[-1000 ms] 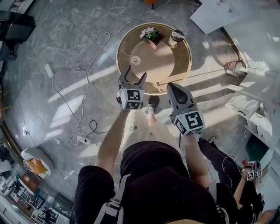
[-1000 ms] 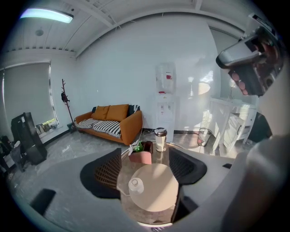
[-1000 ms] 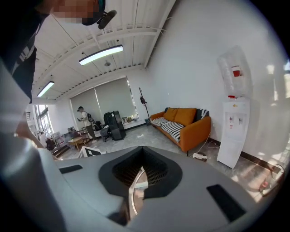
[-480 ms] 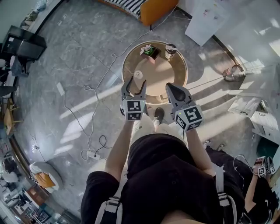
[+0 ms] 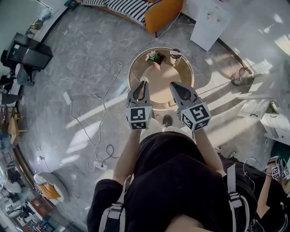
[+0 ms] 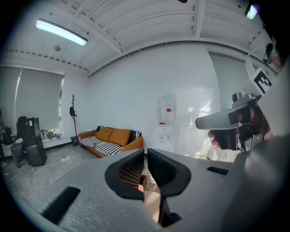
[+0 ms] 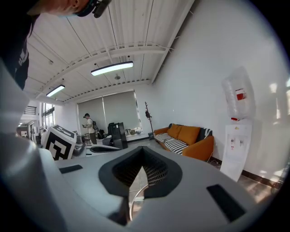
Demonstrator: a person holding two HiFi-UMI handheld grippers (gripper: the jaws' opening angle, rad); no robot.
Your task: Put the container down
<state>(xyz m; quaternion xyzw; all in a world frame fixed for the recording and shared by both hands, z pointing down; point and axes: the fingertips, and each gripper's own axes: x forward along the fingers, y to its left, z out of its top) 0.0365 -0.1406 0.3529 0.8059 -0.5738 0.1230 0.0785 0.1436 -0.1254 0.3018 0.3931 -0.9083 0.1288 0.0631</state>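
Left gripper (image 6: 145,153) jaws closing, nothing between them. Right gripper (image 7: 143,166) pinched together, empty. Small white container (image 5: 144,79) sits on the round table (image 5: 165,80), below and just ahead of my left tips. Left is nearer.

The floor (image 5: 81,59), upper left, is polished grey veined stone, glossy under glare. The round table (image 5: 158,82) has a smooth, pale wood-look top and a shiny brass-coloured rim. The sofa (image 5: 165,9), top, is orange cloth. The right gripper (image 7: 142,166) has a matt grey plastic shell and black ribbed pads. The shirt (image 5: 181,181) is matt black cloth.
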